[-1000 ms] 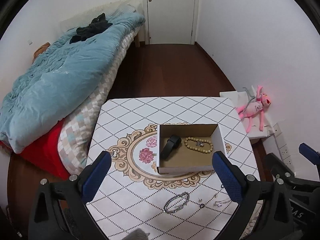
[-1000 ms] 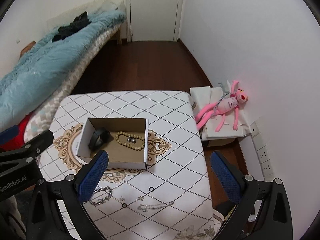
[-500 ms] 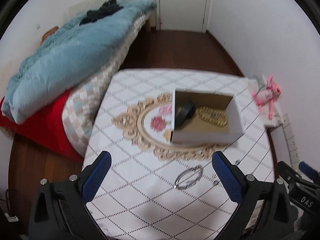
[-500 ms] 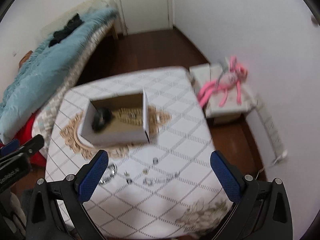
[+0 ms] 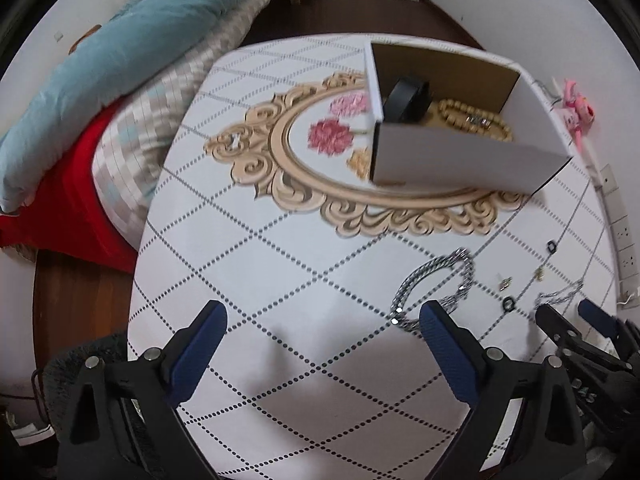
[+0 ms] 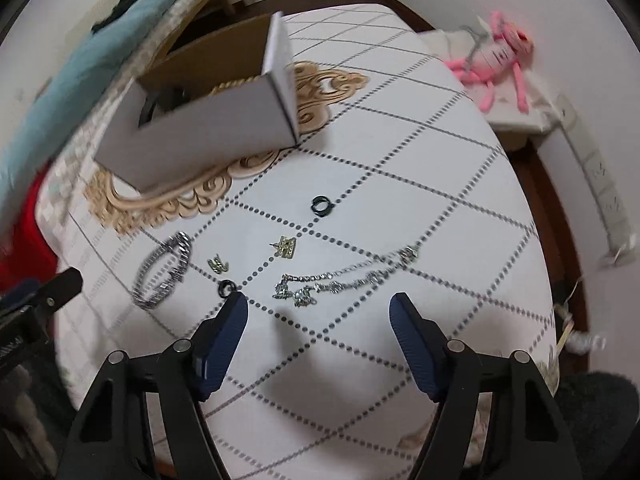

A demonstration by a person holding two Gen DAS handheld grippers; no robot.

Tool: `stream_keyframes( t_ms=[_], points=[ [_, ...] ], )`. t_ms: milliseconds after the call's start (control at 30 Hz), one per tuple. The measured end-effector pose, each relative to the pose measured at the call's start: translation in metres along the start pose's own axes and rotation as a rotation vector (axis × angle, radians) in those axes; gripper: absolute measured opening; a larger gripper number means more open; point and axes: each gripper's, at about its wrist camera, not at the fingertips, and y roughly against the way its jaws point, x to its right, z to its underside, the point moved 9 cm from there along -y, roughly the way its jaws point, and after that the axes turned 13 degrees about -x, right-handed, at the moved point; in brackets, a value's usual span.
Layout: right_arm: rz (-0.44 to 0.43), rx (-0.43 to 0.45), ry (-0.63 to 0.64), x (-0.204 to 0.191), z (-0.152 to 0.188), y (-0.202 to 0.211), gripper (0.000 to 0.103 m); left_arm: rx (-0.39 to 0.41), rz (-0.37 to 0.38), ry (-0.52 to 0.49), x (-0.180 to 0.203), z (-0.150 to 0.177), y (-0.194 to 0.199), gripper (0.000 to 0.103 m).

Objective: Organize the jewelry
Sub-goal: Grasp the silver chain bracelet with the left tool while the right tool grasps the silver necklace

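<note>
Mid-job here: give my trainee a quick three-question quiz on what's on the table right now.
1. True or false: the silver chain bracelet already lies inside the cardboard box.
2. Which item lies just ahead of the right claw, whose jaws are closing with nothing between them? A) silver necklace B) beaded bracelet C) pink plush toy
3. Fill in: the black band sits in the box beside the ______ bracelet.

Key: 1 false, it lies on the tablecloth; 2 A; 3 beaded.
</note>
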Motion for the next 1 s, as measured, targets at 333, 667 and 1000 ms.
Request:
stream_keyframes(
  t_ms=[333, 667, 1000],
  points=[
    [0.101, 0.029, 0.08, -0.006, 0.001, -0.009, 0.008, -0.075, -0.006, -0.051, 0.012, 0.005, -0.023, 0.098],
    [-0.125, 0.036, -0.1, 0.029, -0.009, 0.027, 0.007, -0.155, 0.08, -0.104, 0.035, 0.003, -0.043, 0.074],
    [-0.22, 0.062, -0.138, 0.03, -0.009, 0.059, 0.008, -0.133, 0.115, -0.177, 0.067, 0.002, -0.035, 0.006]
  ],
)
